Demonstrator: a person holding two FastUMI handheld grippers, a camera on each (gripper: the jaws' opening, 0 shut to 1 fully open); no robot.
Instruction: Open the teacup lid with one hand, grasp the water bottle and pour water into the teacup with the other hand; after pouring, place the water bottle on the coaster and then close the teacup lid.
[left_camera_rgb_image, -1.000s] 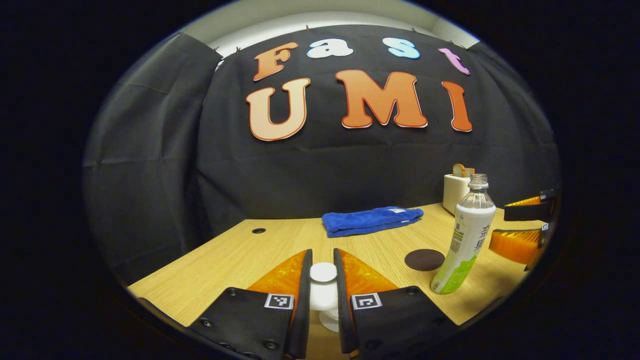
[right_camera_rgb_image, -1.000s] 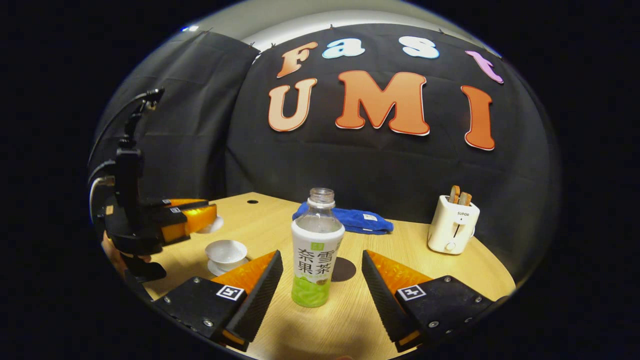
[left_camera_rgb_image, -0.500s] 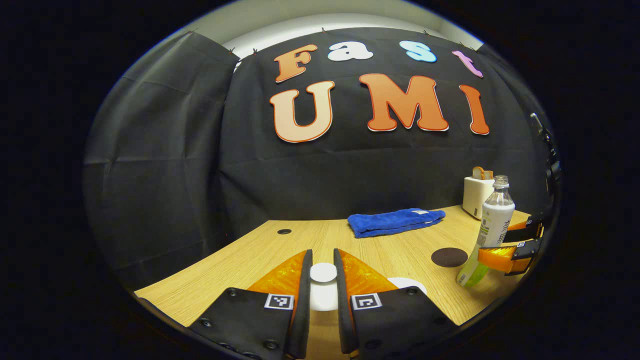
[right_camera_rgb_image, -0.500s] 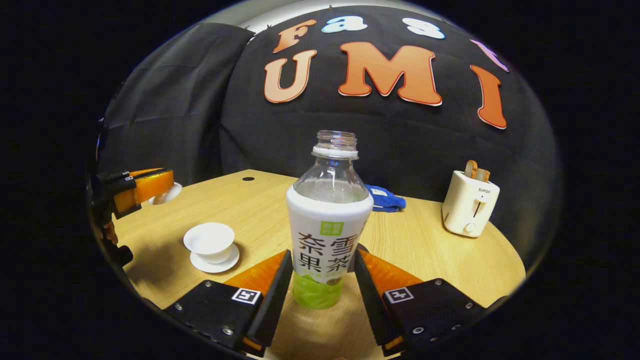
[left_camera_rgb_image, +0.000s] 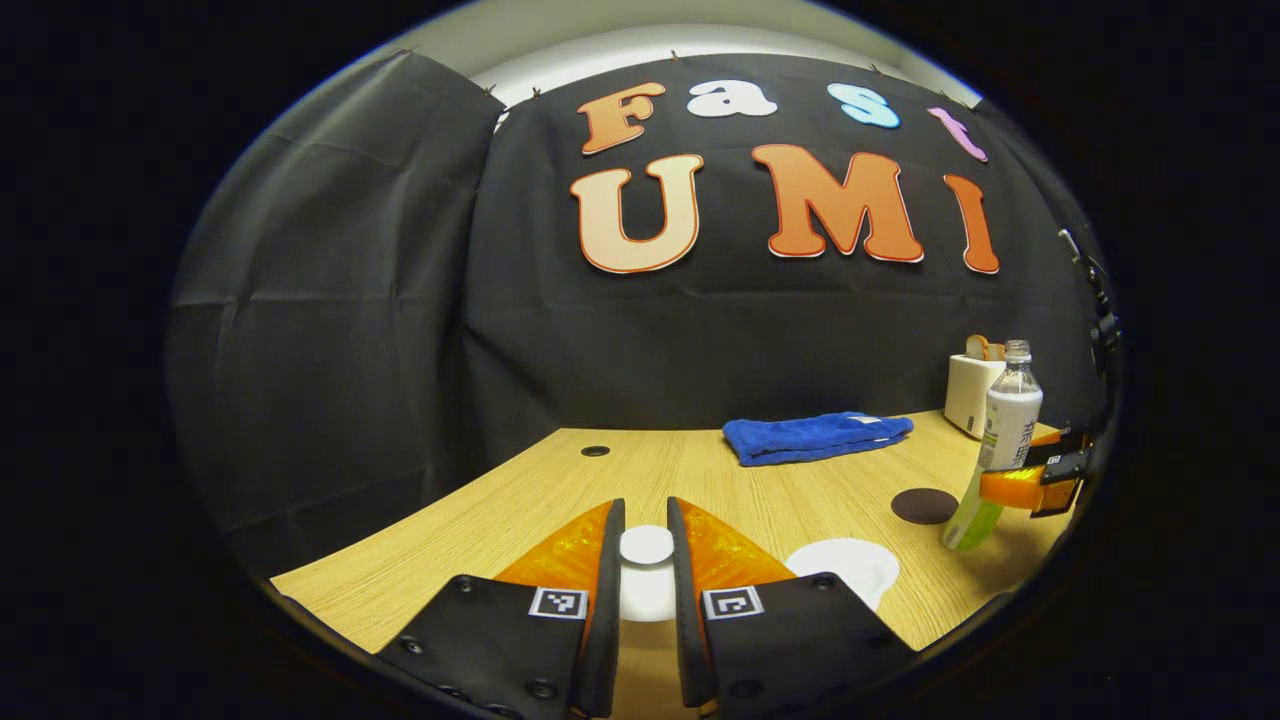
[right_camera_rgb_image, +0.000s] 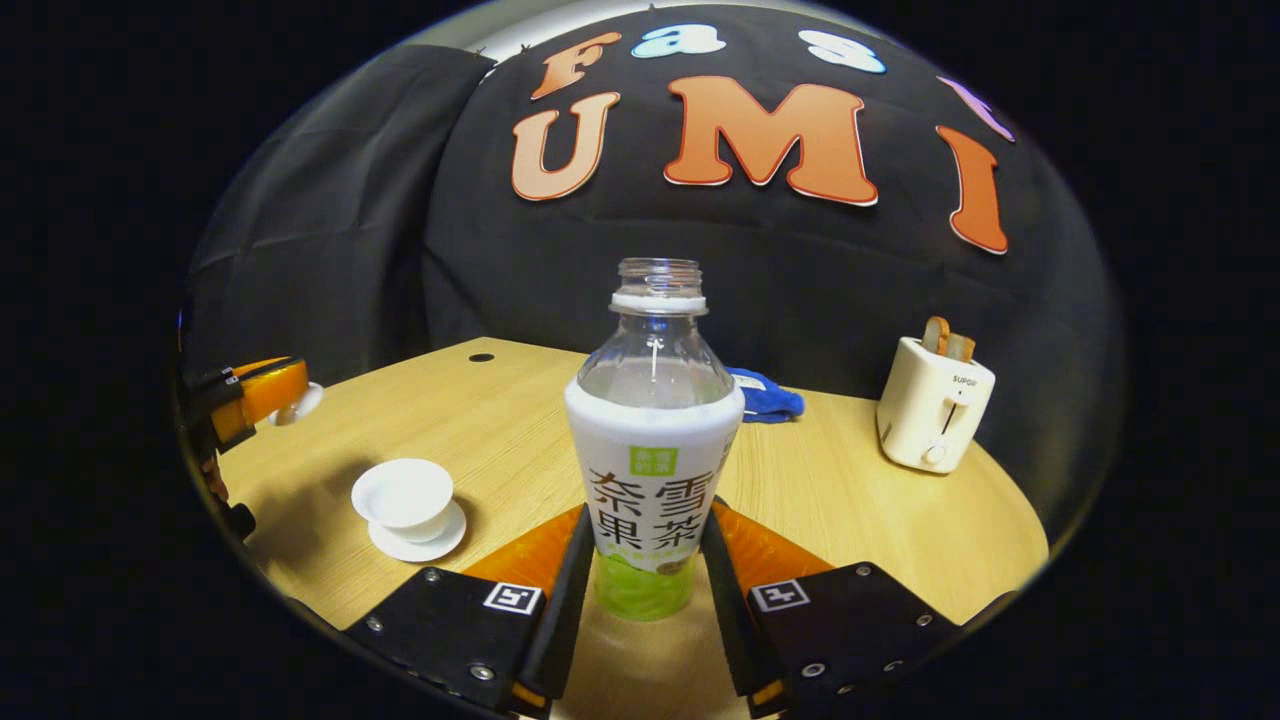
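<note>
The left gripper is clamped on the small white teacup lid, held above the light wooden counter. The right gripper squeezes the uncapped clear water bottle with a white-and-green label, standing upright right of the open white teacup on its saucer.

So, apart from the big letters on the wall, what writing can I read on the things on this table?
"SUPOR": printed on the front of the cream toaster.
Plastic water bottle with white-and-green wrap: large label characters, left unread; fine print too small.
Blue folded towel: white tag, too small to read.
Left gripper and right gripper: square patterned markers, no words.
</note>
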